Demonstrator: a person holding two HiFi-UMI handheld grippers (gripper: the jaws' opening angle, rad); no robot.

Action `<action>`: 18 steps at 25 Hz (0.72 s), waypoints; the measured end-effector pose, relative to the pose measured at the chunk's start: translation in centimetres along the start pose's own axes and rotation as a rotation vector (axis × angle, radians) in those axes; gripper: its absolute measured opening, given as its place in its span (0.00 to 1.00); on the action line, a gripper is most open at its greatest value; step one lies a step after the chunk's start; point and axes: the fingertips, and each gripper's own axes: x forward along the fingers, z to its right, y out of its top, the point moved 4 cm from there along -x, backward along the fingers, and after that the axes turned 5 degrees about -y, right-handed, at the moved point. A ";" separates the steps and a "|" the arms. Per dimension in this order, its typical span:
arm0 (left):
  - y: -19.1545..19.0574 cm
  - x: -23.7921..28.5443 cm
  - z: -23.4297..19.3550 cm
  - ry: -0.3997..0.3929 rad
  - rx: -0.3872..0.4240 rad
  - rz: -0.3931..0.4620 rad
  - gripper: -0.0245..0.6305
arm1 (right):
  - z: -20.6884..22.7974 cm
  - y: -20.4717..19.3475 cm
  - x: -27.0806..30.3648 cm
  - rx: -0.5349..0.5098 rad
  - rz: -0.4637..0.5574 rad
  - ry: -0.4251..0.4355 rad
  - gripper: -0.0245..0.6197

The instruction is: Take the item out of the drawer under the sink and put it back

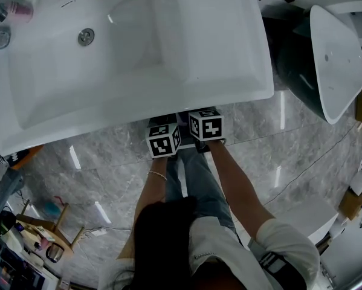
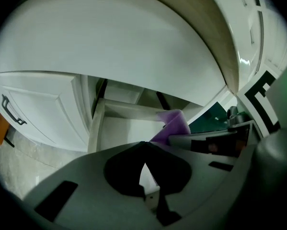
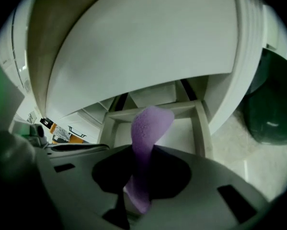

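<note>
In the right gripper view my right gripper (image 3: pixel 142 152) is shut on a soft purple sponge-like item (image 3: pixel 150 126), which sticks up past the jaws, above the open white drawer (image 3: pixel 201 128) under the sink (image 1: pixel 138 59). From the left gripper view the same purple item (image 2: pixel 175 124) shows at the right, over the drawer (image 2: pixel 96 128). My left gripper (image 2: pixel 143 145) is beside it with its tips together and nothing between them. In the head view only the two marker cubes show, the left one (image 1: pixel 163 139) and the right one (image 1: pixel 205 125), at the sink's front edge; the jaws are hidden below it.
A white cabinet door with a black handle (image 2: pixel 11 111) stands left of the drawer. A dark green tub (image 3: pixel 270 114) sits on the marble floor to the right. A white basin (image 1: pixel 335 59) stands at the far right. The person's legs (image 1: pixel 196 180) are below the cubes.
</note>
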 end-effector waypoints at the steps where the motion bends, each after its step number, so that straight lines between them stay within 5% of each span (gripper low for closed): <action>1: 0.1 -0.3 0.2 -0.003 0.002 0.002 0.04 | -0.1 0.0 -0.5 0.004 0.009 0.003 0.18; 18: 1.5 -6.6 4.1 -0.058 0.078 0.046 0.04 | -2.9 0.0 -8.7 -0.003 0.101 0.021 0.18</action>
